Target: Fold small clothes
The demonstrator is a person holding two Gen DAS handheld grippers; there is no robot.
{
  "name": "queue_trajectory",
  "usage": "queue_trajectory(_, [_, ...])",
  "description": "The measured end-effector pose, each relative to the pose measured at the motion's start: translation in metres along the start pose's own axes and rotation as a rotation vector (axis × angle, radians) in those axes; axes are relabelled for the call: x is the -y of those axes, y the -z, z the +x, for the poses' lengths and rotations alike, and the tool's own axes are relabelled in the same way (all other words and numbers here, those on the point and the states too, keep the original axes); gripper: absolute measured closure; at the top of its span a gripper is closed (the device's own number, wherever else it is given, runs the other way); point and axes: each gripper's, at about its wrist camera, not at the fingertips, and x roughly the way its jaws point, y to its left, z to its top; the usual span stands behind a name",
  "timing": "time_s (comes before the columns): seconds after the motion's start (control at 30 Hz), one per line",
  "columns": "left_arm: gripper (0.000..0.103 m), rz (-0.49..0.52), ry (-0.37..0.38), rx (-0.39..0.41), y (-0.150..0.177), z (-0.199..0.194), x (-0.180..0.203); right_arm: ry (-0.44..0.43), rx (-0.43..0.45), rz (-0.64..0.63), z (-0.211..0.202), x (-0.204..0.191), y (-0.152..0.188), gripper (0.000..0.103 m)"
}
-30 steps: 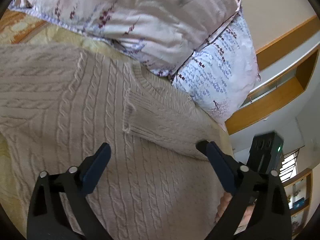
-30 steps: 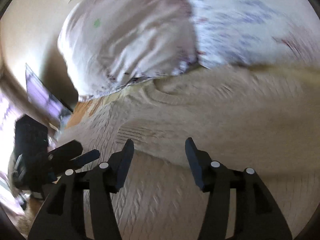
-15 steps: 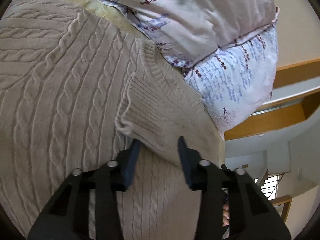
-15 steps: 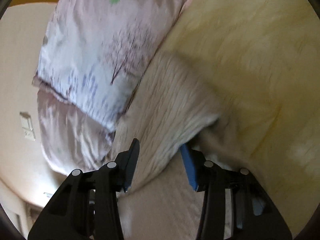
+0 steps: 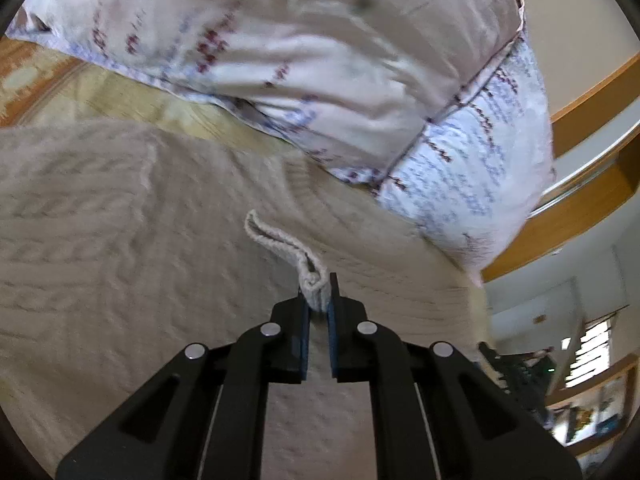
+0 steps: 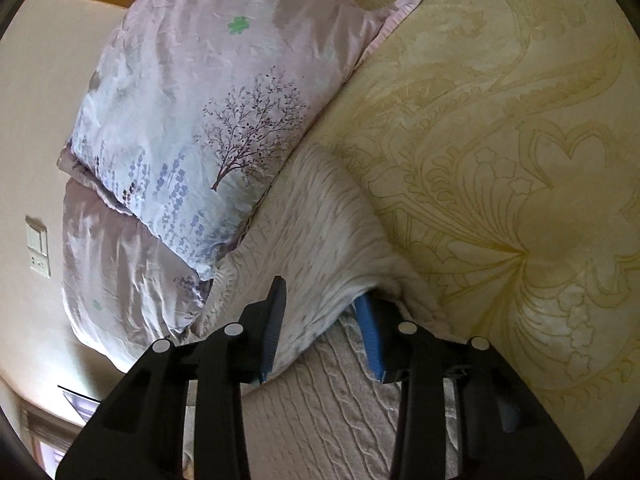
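Observation:
A cream cable-knit sweater (image 5: 120, 248) lies spread on a bed. In the left wrist view my left gripper (image 5: 318, 304) is shut on the ribbed cuff (image 5: 288, 244) of a sleeve folded across the sweater's body, and the cuff stands up from the jaws. In the right wrist view the sweater (image 6: 320, 408) fills the lower middle. My right gripper (image 6: 320, 320) has its jaws partly apart around a thick fold of the sleeve (image 6: 320, 240), with one blue pad under the fold's edge.
Two floral pillows (image 5: 320, 60) lie just beyond the sweater, also in the right wrist view (image 6: 208, 120). A yellow patterned bedspread (image 6: 500, 160) extends to the right. A wooden headboard ledge (image 5: 592, 120) and a wall switch (image 6: 38, 248) are behind.
My left gripper moved onto the sleeve cuff, closed on it and raised it. My right gripper swung to the sleeve's fold by the pillow and its jaws narrowed around it.

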Motion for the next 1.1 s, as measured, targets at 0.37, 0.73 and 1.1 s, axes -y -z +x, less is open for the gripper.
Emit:
queue_trajectory(0.37, [0.079, 0.037, -0.12, -0.019, 0.007, 0.006, -0.014, 0.251, 0.083, -0.212, -0.004, -0.021, 0.03, 0.086])
queue_trajectory(0.73, [0.038, -0.129, -0.151, 0.286, 0.039, -0.158, -0.096, 0.037, 0.076, -0.417, -0.02, -0.053, 0.069, 0.029])
queue_trajectory(1.1, [0.059, -0.586, -0.201, 0.435, 0.046, -0.226, -0.235, -0.031, -0.02, -0.45, -0.004, -0.059, 0.086, 0.027])
